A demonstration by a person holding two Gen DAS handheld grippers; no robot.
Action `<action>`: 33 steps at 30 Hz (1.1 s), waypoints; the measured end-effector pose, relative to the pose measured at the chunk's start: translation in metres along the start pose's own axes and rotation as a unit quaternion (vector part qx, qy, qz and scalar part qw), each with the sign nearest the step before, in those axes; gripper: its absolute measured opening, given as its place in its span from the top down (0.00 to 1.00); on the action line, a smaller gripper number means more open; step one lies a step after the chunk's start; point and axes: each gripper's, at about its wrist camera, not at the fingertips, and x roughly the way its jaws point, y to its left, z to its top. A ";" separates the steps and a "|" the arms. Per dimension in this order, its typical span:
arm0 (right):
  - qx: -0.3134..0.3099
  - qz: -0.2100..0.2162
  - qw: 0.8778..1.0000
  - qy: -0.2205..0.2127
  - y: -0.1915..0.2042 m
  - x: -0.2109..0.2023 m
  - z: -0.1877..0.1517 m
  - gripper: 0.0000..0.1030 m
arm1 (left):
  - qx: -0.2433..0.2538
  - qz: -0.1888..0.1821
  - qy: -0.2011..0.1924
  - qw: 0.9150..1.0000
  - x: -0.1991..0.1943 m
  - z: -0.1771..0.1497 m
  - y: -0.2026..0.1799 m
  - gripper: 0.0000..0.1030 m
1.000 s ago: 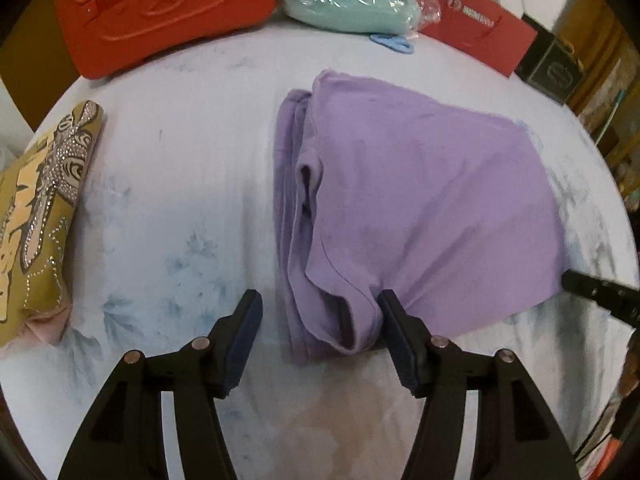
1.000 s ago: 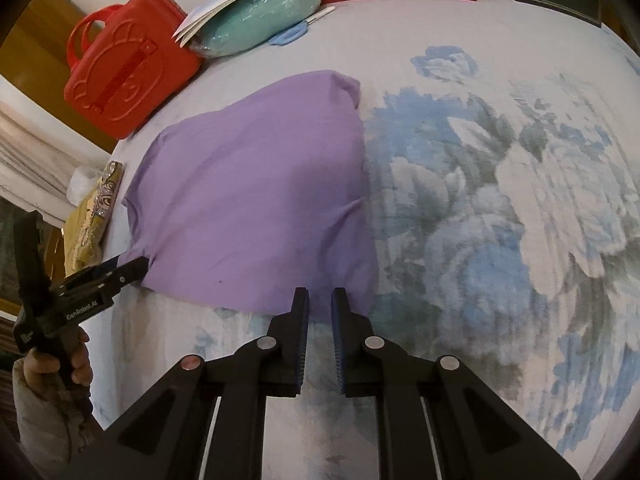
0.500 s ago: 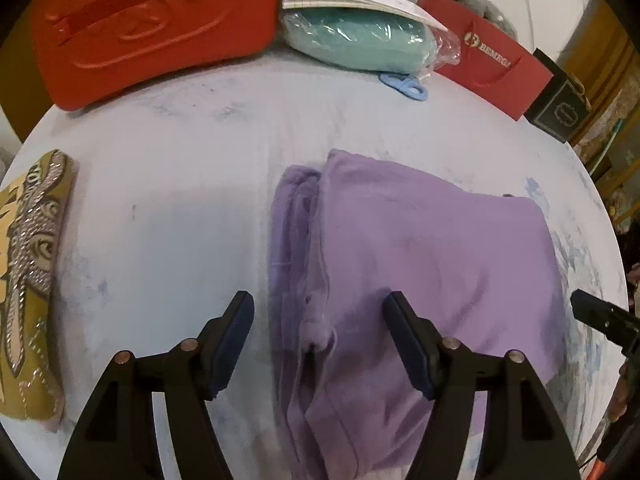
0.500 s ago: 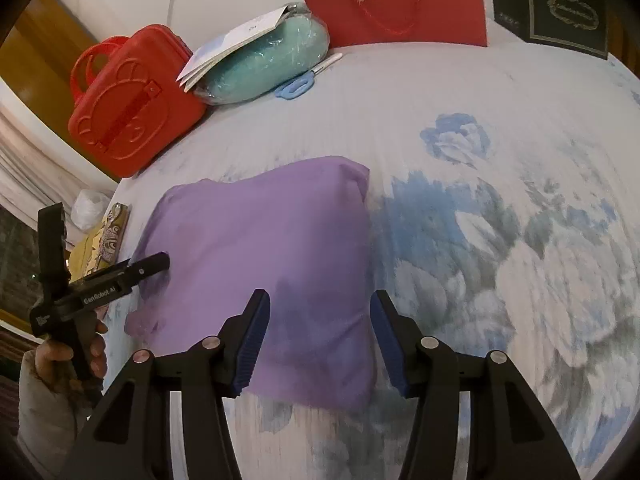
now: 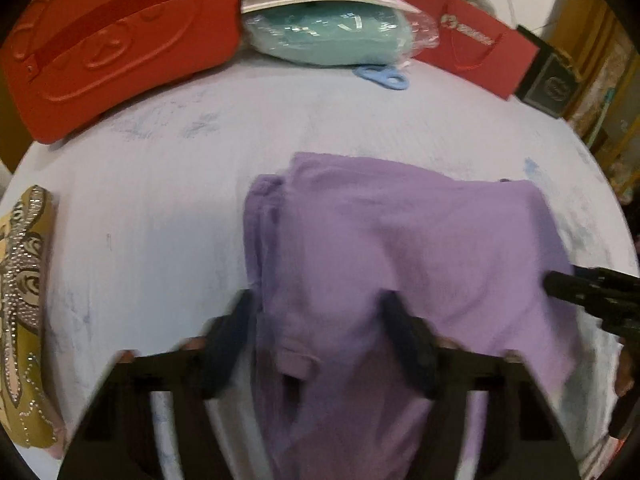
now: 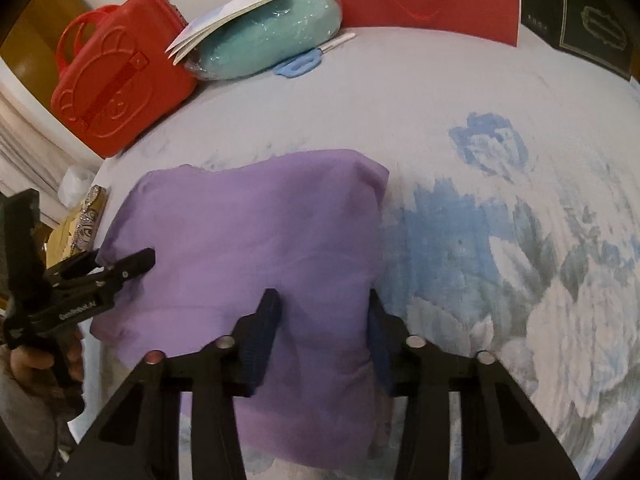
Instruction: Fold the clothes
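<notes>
Left gripper (image 5: 320, 340) jaws were wide, folded purple shirt (image 5: 392, 264) edge between them. Right gripper (image 6: 324, 340) jaws also wide, straddling the shirt's opposite edge.

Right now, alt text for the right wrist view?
The open right gripper straddles the near edge of a folded purple garment on a blue floral bedsheet. The left gripper reaches in from the left; a red case sits behind.
</notes>
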 end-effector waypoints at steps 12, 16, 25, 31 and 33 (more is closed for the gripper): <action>-0.005 0.014 1.000 0.010 -0.003 0.001 0.000 0.68 | -0.006 -0.004 -0.012 1.000 0.006 0.009 0.003 0.46; -0.014 -0.002 1.000 0.011 0.002 0.001 -0.002 0.68 | -0.007 -0.002 -0.011 1.000 0.006 0.009 0.001 0.52; -0.050 -0.023 0.998 0.016 0.018 0.008 -0.004 0.78 | -0.015 -0.019 -0.017 1.000 0.005 0.008 0.009 0.63; -0.027 -0.011 1.000 0.010 0.012 0.007 -0.006 0.78 | -0.005 -0.004 -0.024 1.000 0.009 0.012 0.002 0.60; -0.034 -0.015 0.999 0.010 0.014 0.006 -0.006 0.78 | -0.007 -0.001 -0.021 1.000 0.009 0.012 0.001 0.73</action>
